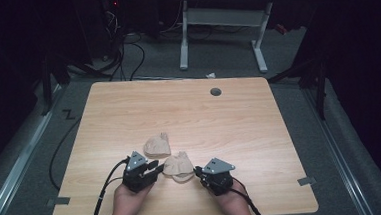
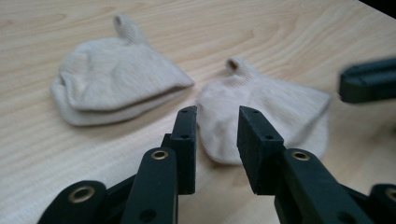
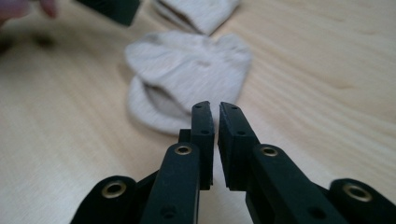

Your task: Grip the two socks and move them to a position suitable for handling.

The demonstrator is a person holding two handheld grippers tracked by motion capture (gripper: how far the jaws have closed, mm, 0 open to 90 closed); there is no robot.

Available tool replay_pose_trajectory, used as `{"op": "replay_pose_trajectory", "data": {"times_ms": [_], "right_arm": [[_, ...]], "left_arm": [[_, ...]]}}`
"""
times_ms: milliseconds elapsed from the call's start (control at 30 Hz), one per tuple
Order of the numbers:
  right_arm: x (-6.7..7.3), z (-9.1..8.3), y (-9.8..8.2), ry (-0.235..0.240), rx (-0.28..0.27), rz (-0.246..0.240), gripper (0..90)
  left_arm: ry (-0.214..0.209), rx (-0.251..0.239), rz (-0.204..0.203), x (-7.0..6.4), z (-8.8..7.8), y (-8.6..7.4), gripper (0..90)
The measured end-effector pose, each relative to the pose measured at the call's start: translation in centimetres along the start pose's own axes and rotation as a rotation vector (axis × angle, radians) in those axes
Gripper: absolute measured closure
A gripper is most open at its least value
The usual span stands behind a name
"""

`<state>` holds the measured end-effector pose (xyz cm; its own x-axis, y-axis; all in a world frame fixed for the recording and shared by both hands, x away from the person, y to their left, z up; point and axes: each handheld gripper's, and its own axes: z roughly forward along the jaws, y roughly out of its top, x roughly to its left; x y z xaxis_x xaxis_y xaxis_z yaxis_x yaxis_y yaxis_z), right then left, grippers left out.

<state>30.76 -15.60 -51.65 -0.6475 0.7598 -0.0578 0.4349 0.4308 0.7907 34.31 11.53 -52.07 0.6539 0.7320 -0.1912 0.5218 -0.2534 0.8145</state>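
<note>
Two plain beige socks, no label or writing legible, on the wooden table (image 1: 229, 120): near sock (image 1: 178, 167) between left gripper (image 1: 154, 169), jaws parted and empty, and right gripper (image 1: 198, 172), jaws nearly closed on nothing; far sock (image 1: 157, 145) just beyond.

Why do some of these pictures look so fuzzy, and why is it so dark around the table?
In the high view, light falls on the wooden table while the room around it stays nearly black. In the left gripper view, the near sock and the other gripper's jaw at the right edge are soft, while its own jaws are sharp. In the right gripper view, the folded sock and everything behind it blur.
</note>
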Motion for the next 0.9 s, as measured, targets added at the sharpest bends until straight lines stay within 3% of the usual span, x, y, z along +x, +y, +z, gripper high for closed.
{"op": "replay_pose_trajectory", "data": {"times_ms": [133,200,300,400,533,567,600,633,733,833,867,900], "right_arm": [[-0.4,1.0,0.4,-0.039,0.027,0.005,85.5],[-0.6,1.9,0.4,-0.037,0.064,0.013,85.8],[0.3,2.4,0.2,-0.013,0.103,-0.007,85.7],[1.4,2.1,0.1,-0.002,0.109,-0.025,85.1],[1.9,1.5,1.2,-0.018,0.071,-0.025,82.0],[2.2,1.4,1.8,-0.018,0.054,-0.034,80.0],[2.9,1.5,3.0,0.010,0.033,-0.054,72.1],[2.9,1.5,3.0,0.010,0.033,-0.054,72.1],[4.1,2.8,4.2,0.026,0.042,-0.077,58.6],[4.4,4.5,4.5,0.011,0.078,-0.097,61.0],[4.3,5.6,4.3,0.011,0.135,-0.109,76.5],[4.3,5.6,4.3,0.011,0.135,-0.109,76.5]], "left_arm": [[-0.014,0.015,0.037,-1.1,-0.2,-0.9,74.0],[-0.003,0.041,0.060,-1.4,-0.2,-1.2,90.0],[-0.002,0.039,0.060,-1.3,-0.4,-1.6,90.0],[-0.003,0.020,0.044,-1.2,-0.9,-1.5,90.0],[-0.007,0.012,0.057,-1.4,-1.1,-1.3,89.9],[-0.004,0.015,0.065,-1.4,-1.1,-1.2,89.8],[-0.004,0.017,0.064,-1.3,-1.2,-1.2,89.4],[-0.003,0.017,0.060,-1.2,-1.2,-1.3,89.4],[-0.008,0.019,0.047,-1.1,-1.2,-1.4,88.9],[-0.013,0.023,0.045,-1.3,-1.2,-1.4,88.4],[-0.017,0.029,0.050,-1.3,-1.2,-1.4,88.3],[-0.019,0.028,0.047,-1.4,-1.1,-1.3,88.3]]}}
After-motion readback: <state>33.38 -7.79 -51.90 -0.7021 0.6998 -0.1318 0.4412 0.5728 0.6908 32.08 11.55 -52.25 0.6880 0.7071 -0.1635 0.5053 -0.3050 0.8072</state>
